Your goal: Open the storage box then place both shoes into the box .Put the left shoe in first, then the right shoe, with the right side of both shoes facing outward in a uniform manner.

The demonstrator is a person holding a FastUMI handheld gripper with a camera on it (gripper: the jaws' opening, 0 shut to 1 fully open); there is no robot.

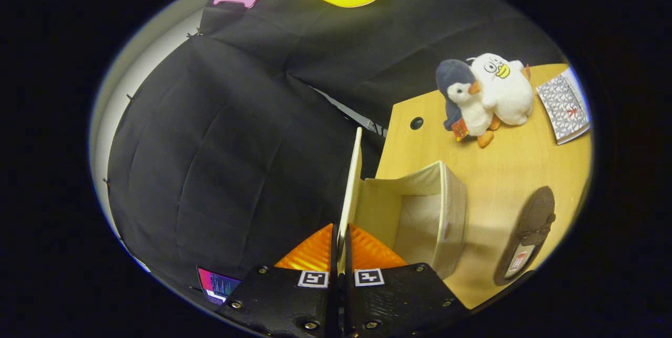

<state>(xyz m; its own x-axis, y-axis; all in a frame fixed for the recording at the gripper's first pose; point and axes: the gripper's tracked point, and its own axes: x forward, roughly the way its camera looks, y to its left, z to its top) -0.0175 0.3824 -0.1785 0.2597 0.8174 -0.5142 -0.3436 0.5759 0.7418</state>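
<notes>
A cream fabric storage box [441,212] stands on the wooden table [499,170], its inside bare. Its lid [352,186] is swung up on edge, standing nearly upright above the box's left side. My gripper [341,243] is shut on the lid, both fingers pressed to its thin edge. A dark brown shoe [527,233] lies on the table to the right of the box, its insole showing.
Two plush toys, a grey penguin [462,102] and a white duck [504,88], sit at the back of the table. A patterned grey booklet [564,107] lies beyond them to the right. A round cable hole [416,123] is near the table's back edge.
</notes>
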